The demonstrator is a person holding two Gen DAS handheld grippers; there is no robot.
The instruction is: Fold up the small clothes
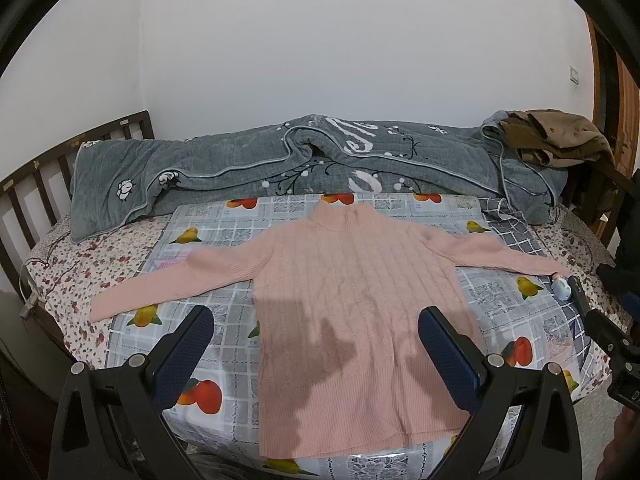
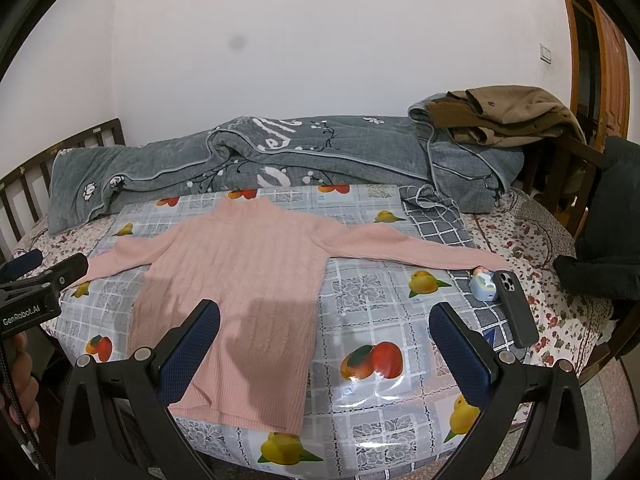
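Note:
A pink ribbed sweater point(image 1: 340, 288) lies flat on the fruit-print plastic sheet point(image 1: 224, 220), collar toward the wall, both sleeves spread out sideways. It also shows in the right wrist view point(image 2: 240, 280). My left gripper point(image 1: 316, 320) is open and empty above the sweater's lower body. My right gripper point(image 2: 324, 316) is open and empty above the hem's right side and the sheet point(image 2: 380, 288). The left gripper's body point(image 2: 36, 280) shows at the left edge of the right wrist view.
A rolled grey quilt point(image 1: 280, 164) lies along the wall with brown clothes point(image 1: 560, 136) on its right end. A dark phone point(image 2: 514, 308) and a small blue toy point(image 2: 484, 282) lie by the right sleeve cuff. A wooden bed rail point(image 1: 40, 184) stands at left.

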